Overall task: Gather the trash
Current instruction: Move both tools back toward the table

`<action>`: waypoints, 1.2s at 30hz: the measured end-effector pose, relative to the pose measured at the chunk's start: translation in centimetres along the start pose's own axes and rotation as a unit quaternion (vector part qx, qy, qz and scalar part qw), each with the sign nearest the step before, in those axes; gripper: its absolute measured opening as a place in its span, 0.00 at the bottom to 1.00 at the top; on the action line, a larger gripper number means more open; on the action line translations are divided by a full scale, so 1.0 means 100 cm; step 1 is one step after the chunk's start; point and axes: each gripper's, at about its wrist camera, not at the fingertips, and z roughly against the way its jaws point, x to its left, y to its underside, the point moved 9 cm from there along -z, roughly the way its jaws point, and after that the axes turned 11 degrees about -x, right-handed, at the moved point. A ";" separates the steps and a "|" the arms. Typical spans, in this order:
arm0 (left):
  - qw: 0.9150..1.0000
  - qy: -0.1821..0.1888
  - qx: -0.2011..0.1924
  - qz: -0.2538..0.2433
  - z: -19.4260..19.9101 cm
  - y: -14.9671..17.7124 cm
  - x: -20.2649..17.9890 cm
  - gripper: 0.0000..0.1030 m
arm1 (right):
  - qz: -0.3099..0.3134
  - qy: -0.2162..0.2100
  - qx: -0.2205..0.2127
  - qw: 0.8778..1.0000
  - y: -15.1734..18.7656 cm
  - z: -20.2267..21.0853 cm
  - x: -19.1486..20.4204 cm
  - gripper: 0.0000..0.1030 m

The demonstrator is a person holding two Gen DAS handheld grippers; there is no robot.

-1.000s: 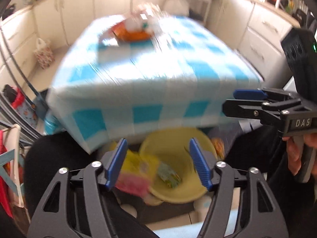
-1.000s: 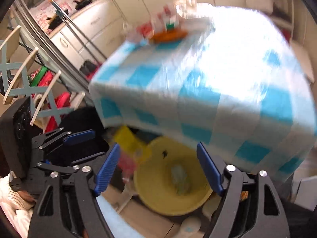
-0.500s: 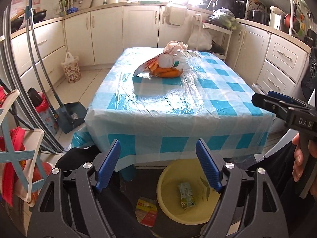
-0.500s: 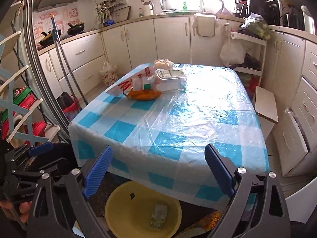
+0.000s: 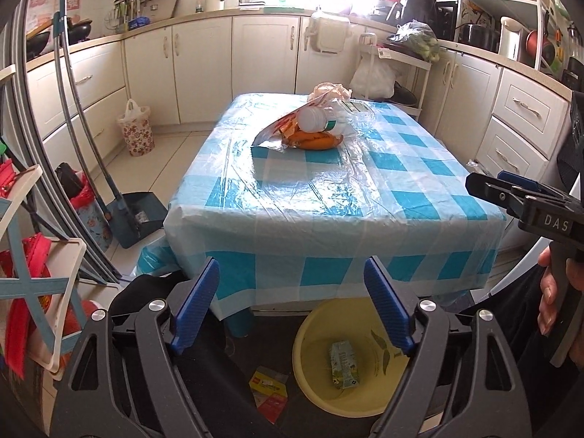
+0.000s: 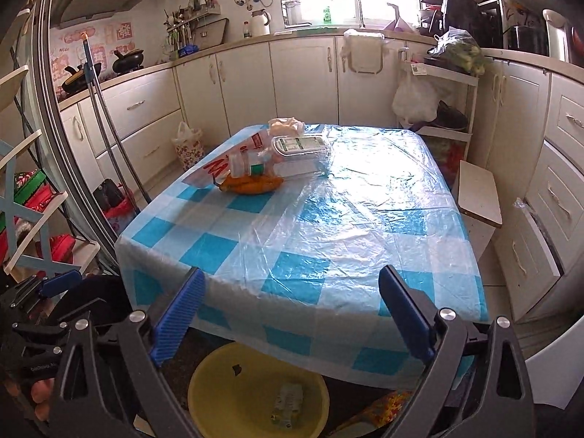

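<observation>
Both the left gripper [image 5: 292,306] and right gripper [image 6: 290,315] are spread wide, holding nothing. Reach next for the far-left trash pile [image 5: 310,126] on the table [image 5: 328,197]. One yellow basin [image 5: 314,332] below holds one carton [image 5: 343,365]; one wrapper [image 5: 268,392] lies just left of it on the floor.

- "DAS" in pale letters stands on the black body of the right gripper [image 5: 485,188], seen from the left wrist view.
- A large red "M" shows on the flat packet [image 6: 219,168] lying on the table [image 6: 365,241].
- Other labels are too small to read.
</observation>
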 end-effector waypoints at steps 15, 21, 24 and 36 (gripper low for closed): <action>1.000 -0.008 -0.006 0.001 0.001 -0.001 0.002 0.77 | -0.002 -0.004 -0.005 1.000 -0.003 0.000 0.004 0.90; 1.000 -0.011 -0.009 0.000 0.000 -0.004 0.002 0.78 | -0.003 -0.014 -0.008 1.000 -0.005 0.000 0.009 0.90; 1.000 -0.013 -0.017 0.001 0.002 -0.010 0.004 0.78 | -0.014 -0.022 -0.010 1.000 -0.008 -0.001 0.011 0.90; 0.999 -0.036 -0.037 0.002 -0.019 -0.049 0.020 0.82 | -0.049 -0.044 0.007 0.998 -0.014 -0.022 0.013 0.90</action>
